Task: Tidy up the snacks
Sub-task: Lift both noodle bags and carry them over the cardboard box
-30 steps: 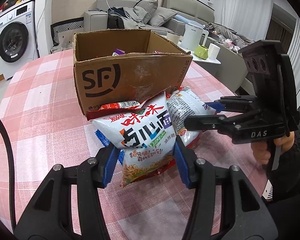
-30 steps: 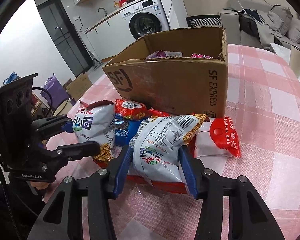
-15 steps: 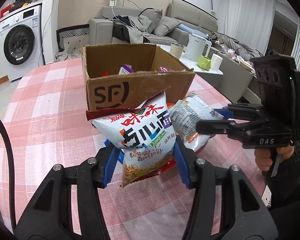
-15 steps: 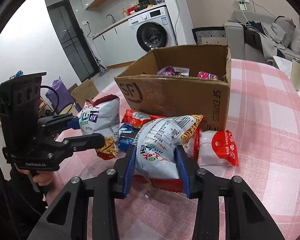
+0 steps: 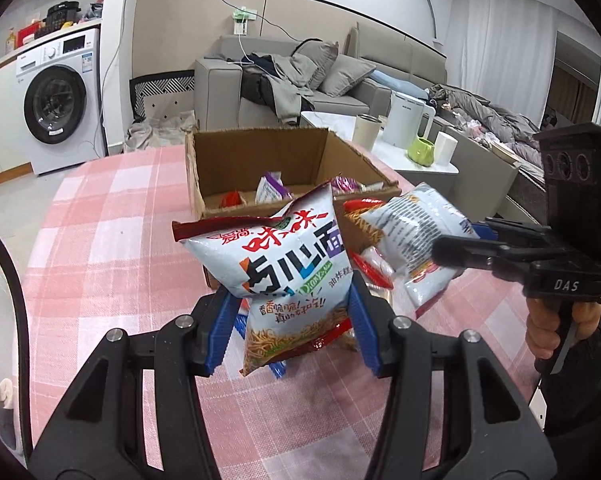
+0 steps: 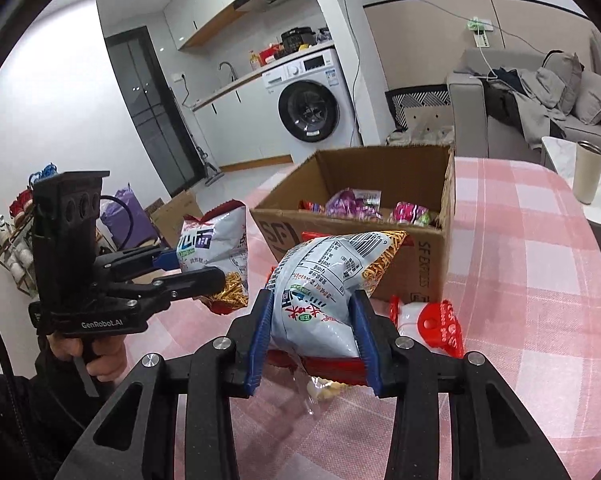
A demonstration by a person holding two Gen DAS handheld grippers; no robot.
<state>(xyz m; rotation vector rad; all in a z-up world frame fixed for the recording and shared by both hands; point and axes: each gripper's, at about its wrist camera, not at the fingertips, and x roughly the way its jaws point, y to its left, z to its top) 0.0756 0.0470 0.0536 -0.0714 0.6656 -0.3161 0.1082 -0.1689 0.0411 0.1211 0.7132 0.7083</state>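
Cardboard box (image 5: 236,168) (snacks inside) beyond both held noodle bags (image 5: 288,264), checked tablecloth (image 5: 100,248)

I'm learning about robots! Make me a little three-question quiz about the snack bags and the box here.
1. True or false: each gripper holds a noodle snack bag.
2. Where do the cardboard box's sides stand? A) folded shut B) open at the top C) taped over
3. Fill in: the tablecloth is pink and white ____.

Key:
1. True: the left gripper grips the left bag, the right gripper grips the right bag.
2. B; snacks lie inside.
3. Checked.
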